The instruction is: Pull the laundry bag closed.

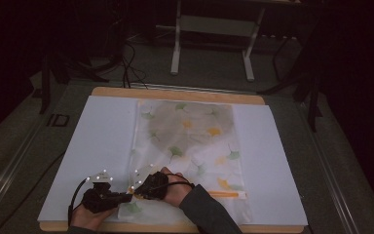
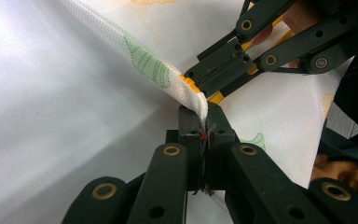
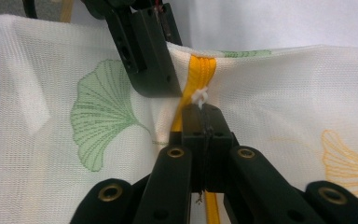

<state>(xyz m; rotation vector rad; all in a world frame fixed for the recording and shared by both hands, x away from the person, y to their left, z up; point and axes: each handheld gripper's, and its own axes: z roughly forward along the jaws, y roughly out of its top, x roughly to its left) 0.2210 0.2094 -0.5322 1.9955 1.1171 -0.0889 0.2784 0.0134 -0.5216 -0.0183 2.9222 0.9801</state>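
mesh laundry bag point(image 1: 190, 146) lies flat on the white-covered tabletop point(image 1: 102, 141), long axis running away from the person, zipper end nearest them. left tool point(image 2: 204, 122) pinches the near corner edge, seemingly to anchor the fabric; right tool point(image 3: 204, 116) is clamped on the white zipper pull point(image 3: 199, 97) of the yellow zipper point(image 3: 200, 70), probably ready to slide it.

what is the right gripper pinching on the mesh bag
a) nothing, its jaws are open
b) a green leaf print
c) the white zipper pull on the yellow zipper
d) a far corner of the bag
c: in the right gripper view the right gripper has its jaws shut on the small white zipper pull at the end of the yellow zipper of the mesh bag, while the left gripper clamps the bag's edge beside it.
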